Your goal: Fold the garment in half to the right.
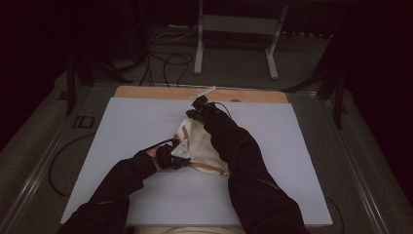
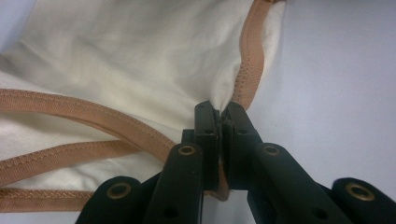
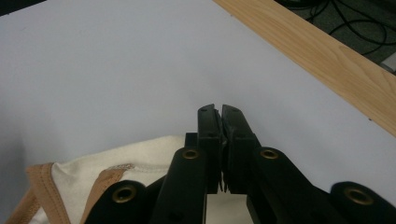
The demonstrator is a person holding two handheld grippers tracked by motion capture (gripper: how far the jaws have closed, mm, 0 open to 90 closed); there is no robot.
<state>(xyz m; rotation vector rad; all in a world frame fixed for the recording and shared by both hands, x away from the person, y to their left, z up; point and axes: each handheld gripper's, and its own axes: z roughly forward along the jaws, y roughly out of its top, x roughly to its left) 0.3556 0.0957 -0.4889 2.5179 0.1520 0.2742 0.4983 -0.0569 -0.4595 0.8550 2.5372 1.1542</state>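
While the cream cloth (image 1: 202, 146) with tan trim lies bunched in the middle of the white table (image 1: 122, 126), the left gripper (image 2: 219, 114) has its jaws pinched tight on the cloth's tan edge. Farther right, the right gripper (image 3: 219, 112) is squeezed closed too, with cloth under its jaws; whether it grips it cannot be told.

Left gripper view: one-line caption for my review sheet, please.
Left gripper shut on the tan-trimmed edge of a cream garment lying on the white table.
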